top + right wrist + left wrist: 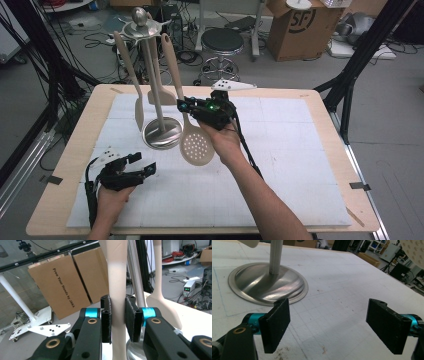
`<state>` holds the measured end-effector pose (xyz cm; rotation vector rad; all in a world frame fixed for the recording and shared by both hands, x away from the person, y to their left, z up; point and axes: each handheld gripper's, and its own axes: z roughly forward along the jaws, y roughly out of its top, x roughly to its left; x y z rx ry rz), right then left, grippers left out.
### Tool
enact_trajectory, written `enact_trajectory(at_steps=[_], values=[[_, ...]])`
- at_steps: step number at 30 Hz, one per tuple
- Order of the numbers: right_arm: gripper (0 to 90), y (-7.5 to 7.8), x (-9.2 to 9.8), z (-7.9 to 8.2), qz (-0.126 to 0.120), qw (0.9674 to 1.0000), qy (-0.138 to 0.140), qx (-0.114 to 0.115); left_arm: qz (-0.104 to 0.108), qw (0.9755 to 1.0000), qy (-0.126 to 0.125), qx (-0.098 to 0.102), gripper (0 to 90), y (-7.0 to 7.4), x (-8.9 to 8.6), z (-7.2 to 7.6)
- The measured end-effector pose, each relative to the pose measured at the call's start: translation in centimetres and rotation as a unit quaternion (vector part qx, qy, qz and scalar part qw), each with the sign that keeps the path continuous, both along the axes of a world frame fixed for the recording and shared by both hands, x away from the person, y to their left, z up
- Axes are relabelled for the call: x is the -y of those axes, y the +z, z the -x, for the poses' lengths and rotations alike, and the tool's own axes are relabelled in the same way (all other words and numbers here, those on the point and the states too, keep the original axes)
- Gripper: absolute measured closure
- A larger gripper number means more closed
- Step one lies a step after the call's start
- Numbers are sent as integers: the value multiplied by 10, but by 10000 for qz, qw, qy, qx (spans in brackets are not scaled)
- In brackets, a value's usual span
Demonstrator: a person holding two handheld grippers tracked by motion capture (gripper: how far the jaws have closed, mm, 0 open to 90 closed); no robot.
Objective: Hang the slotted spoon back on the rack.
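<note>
Slotted spoon (pixel 196 145) on a utensil stand, gripped at mid-handle. The cream spoon hangs from the steel top disc (pixel 141 29) of the stand, its perforated bowl low over the white mat (pixel 280 165), just right of the stand's domed base (pixel 161 132). Hanging by the handle end keeps the bowl clear of the mat, so the handle is the natural place to take it.

The right gripper (pixel 117 317) is closed on that handle: in the right gripper view both black pads sit flat against the two sides of the pale shaft (pixel 116 277), with the steel pole (pixel 135 275) just behind. Seen from the high view, this gripper (pixel 186 106) approaches level from the right, probably so the spoon can be lifted off its hook or settled onto it (which of the two cannot be told).

Two more cream utensils hang alongside: a narrow spatula (pixel 131 80) at left and a broad turner (pixel 160 85) close to the pole, both apart from the held spoon.

The left gripper (pixel 327 325) rests low on the mat near the base (pixel 267 282), its jaws standing wide with nothing between them; it appears parked clear of the working hand. The wooden worktop (pixel 70 150) borders the mat on all sides.
</note>
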<state>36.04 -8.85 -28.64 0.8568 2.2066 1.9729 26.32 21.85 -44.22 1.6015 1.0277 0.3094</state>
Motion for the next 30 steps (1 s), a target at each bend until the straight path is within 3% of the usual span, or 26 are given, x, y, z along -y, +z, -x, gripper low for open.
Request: enact_trajectory(at_steps=[7,13,22,30], values=[[731,-4,0,-4,-14,9999,-74,-155,-6,10000,-1,1,200,0,0,0],[628,-7,1,-8,-43,9993,-163,-339,-7,10000,2,4,200,0,0,0],[496,-11,6,-7,20,9987,-347,-371,-3,10000,13,8,200,0,1,0],[398,-26,29,-3,-56,9975,-631,-298,0,10000,-41,34,199,0,2,0]])
